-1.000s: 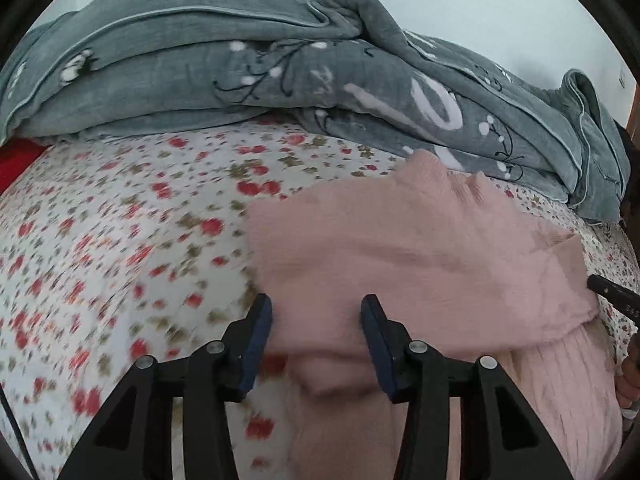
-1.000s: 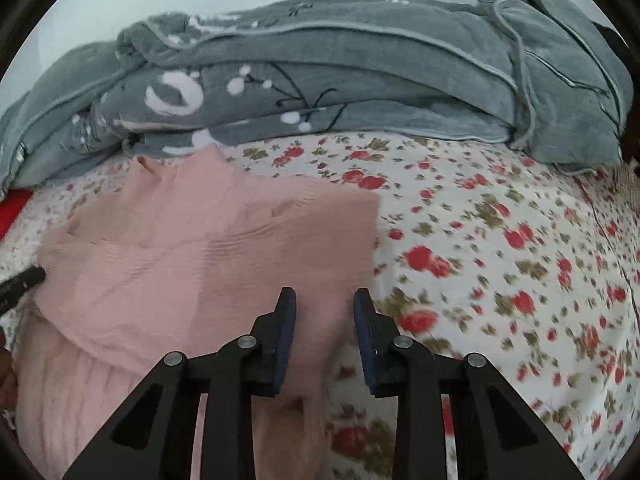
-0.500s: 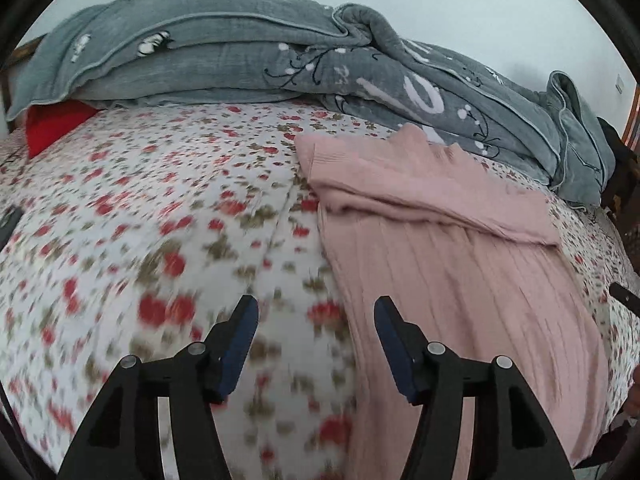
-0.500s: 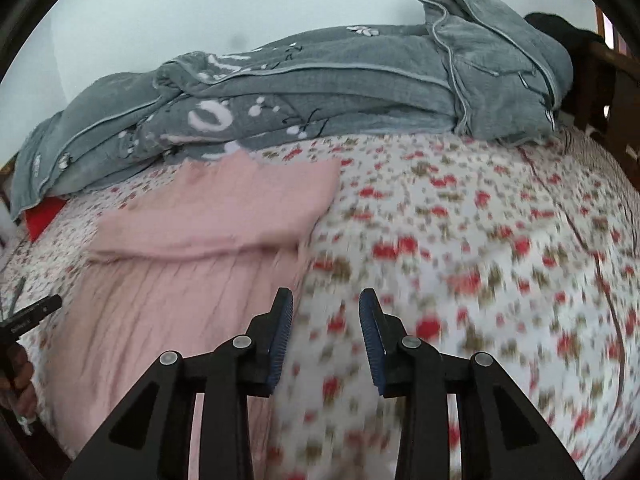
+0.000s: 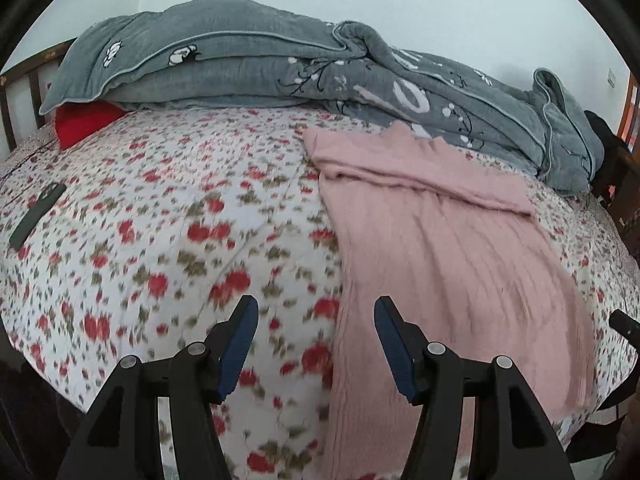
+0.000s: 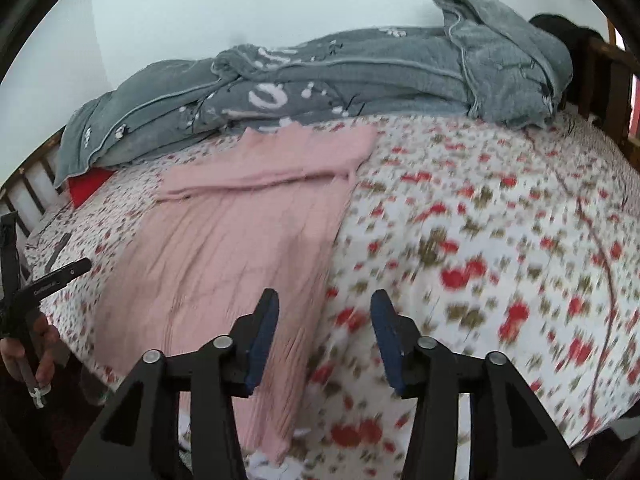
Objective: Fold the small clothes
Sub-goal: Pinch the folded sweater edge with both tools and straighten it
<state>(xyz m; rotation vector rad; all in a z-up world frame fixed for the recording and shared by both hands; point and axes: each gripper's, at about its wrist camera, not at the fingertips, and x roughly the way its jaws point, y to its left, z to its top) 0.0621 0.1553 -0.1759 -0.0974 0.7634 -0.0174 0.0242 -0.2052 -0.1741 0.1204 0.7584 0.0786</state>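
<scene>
Nearest in each wrist view are the tools themselves: the left gripper hangs with its jaws wide apart over the floral sheet, gripping nothing, just left of the sweater's near hem, and the right gripper is likewise parted and empty, its left finger over the sweater's right edge and its right finger over bare sheet. One pink sweater lies flat on the bed, its long axis running from the near edge, where the hem hangs over, away toward the quilt; the far end is the top, with what looks like both sleeves folded across it in a band, though the blur leaves that unsure. At far left on the sheet lies one dark phone. Beyond the sweater's top, one grey quilt is heaped along the wall, touching the sweater's far edge, with one red pillow poking out under its left end.
</scene>
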